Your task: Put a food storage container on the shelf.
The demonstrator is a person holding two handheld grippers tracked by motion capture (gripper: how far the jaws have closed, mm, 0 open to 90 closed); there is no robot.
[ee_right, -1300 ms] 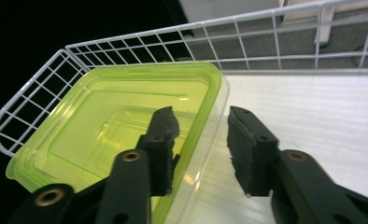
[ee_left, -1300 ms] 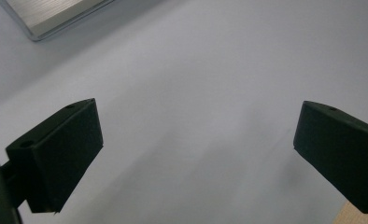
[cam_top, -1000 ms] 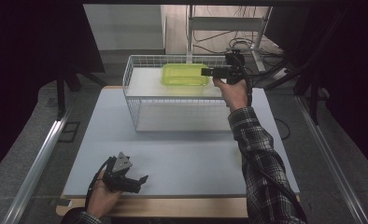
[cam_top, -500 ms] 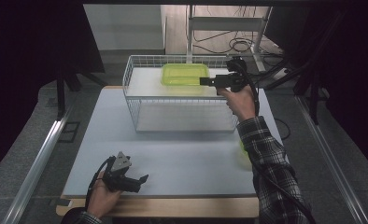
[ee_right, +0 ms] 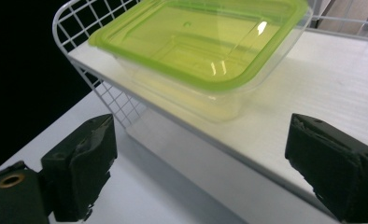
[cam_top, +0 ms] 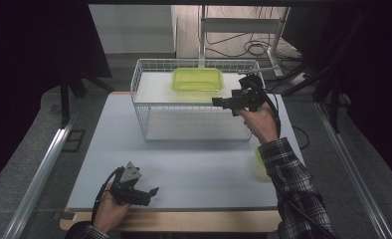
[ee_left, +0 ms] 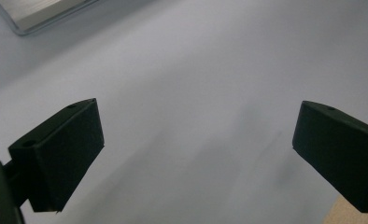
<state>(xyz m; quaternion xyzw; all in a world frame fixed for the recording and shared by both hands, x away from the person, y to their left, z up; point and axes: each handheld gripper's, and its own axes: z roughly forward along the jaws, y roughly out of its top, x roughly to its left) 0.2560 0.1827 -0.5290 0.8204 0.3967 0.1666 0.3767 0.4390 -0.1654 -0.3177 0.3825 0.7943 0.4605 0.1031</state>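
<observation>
A clear box with a lime-green lid (cam_top: pixel 197 79) (ee_right: pixel 201 51) stands on the white upper shelf of a white wire basket (cam_top: pixel 140 94). My right gripper (cam_top: pixel 218 102) (ee_right: pixel 201 172) hovers off the basket's right side and points left toward the box. Its jaws have just been opening and stand wide, with nothing between them; the box lies beyond the fingertips. My left gripper (cam_top: pixel 151 193) (ee_left: pixel 196 154) rests low over the grey mat near the table's front edge, open, with bare mat between its jaws.
The grey mat (cam_top: pixel 199 164) covers the table in front of the basket. A second lime-green item (cam_top: pixel 259 162) lies on the mat's right side, partly hidden by the plaid sleeve (cam_top: pixel 288 184). Cables and a stand lie behind the basket.
The right gripper has drawn back from the green-lidded box toward the near right and its jaws have spread. The box stays on the shelf. The left gripper has not moved.
</observation>
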